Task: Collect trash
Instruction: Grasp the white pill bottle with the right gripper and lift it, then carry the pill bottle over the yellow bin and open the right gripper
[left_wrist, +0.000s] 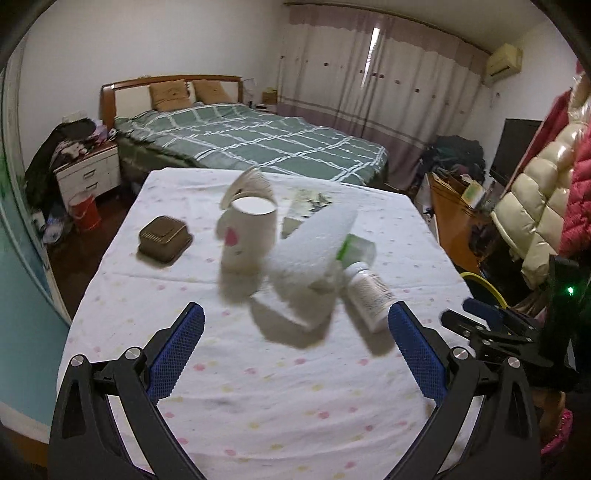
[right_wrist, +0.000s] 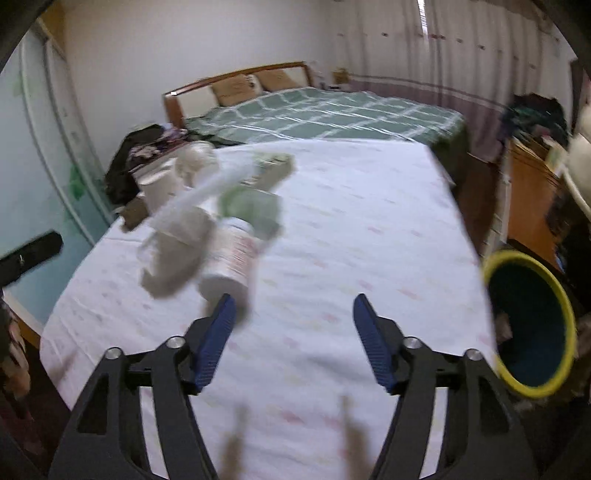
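Note:
A pile of trash lies on the table's dotted white cloth. An upright paper cup has a pink mark, and a tipped cup rests behind it. A white tube, a green and white box and a white pill bottle lie together. My left gripper is wide open just short of the tube, holding nothing. My right gripper is open and empty, with the pill bottle by its left fingertip. The right wrist view is blurred.
A brown square box sits on the left of the table and a printed packet lies at the back. A yellow-rimmed bin stands off the table's right edge. Beyond are a bed, a nightstand and a wooden cabinet.

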